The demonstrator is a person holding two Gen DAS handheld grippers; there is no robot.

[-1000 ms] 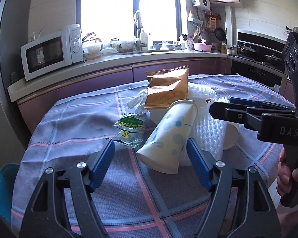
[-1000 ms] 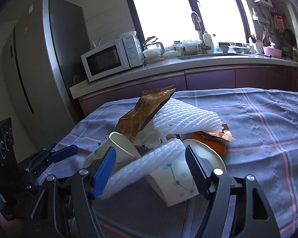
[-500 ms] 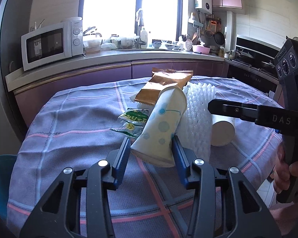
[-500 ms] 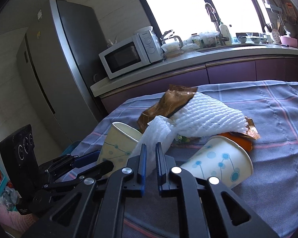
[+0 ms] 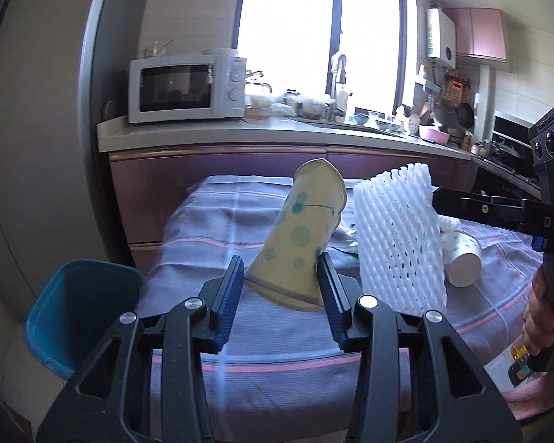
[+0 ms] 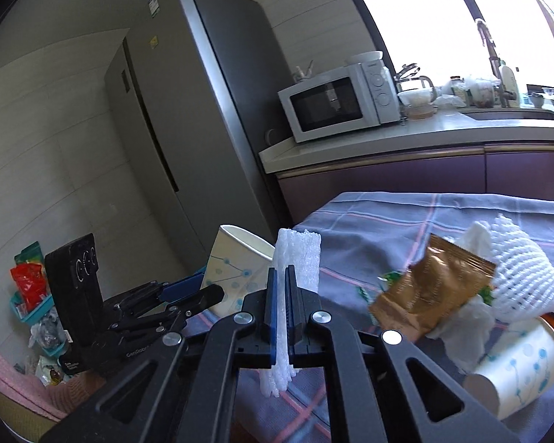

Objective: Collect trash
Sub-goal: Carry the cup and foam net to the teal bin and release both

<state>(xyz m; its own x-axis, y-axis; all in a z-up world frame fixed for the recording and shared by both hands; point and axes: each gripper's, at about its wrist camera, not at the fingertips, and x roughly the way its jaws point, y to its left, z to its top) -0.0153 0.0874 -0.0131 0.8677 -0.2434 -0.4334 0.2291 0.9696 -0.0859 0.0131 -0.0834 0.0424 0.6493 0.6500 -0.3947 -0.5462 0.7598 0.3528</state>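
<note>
1. Left hand-held gripper (image 5: 281, 281) pinches a dotted paper cup (image 5: 302, 236) by its base, rim tilted up and away, above the table's (image 5: 269, 339) near-left edge; a teal bin (image 5: 79, 306) stands off the table's left corner.
2. Right hand-held gripper (image 6: 280, 295) is pressed together on a white foam net (image 6: 295, 258), just beside the cup.
3. Toward the table's right lie a brown wrapper (image 6: 432, 291), a second foam net (image 6: 524, 280) and a second cup (image 6: 517, 373) on its side.
</note>
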